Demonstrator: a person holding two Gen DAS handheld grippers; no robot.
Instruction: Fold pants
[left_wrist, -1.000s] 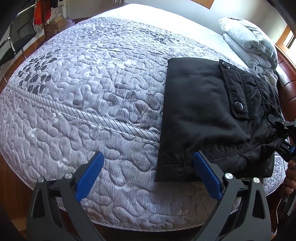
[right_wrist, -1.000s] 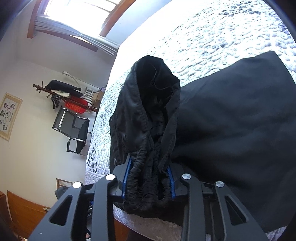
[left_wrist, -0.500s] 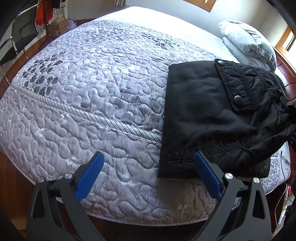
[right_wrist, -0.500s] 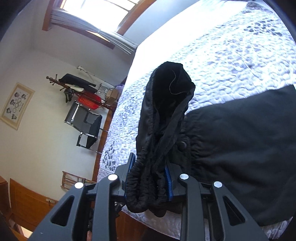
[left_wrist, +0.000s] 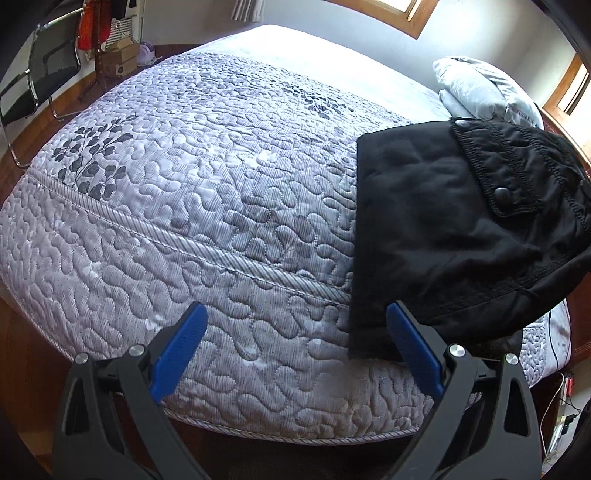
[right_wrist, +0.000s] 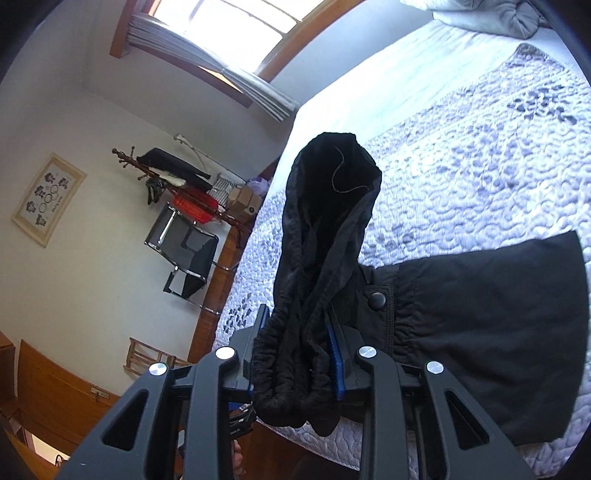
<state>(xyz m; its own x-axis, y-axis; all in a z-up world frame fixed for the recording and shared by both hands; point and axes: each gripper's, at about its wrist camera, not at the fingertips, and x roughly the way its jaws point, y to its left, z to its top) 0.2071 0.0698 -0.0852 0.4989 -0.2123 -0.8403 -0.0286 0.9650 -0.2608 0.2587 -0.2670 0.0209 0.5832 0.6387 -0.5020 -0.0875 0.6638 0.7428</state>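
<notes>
- Pants (left_wrist: 461, 236): right side cut off by frame edge in left wrist view.
- Right gripper (right_wrist: 297, 354): pads largely hidden by bunched waistband.
- Pillow (left_wrist: 484, 92): lower part hidden behind pants.

The black pants (left_wrist: 454, 236) lie folded on the bed, a snap-buttoned pocket flap facing up, their lower hem just beyond the left gripper's right-hand finger. Their gathered elastic waistband (right_wrist: 295, 362) is bunched and pinched between the right gripper's fingers (right_wrist: 334, 347), with loose fabric rising above them.
</notes>
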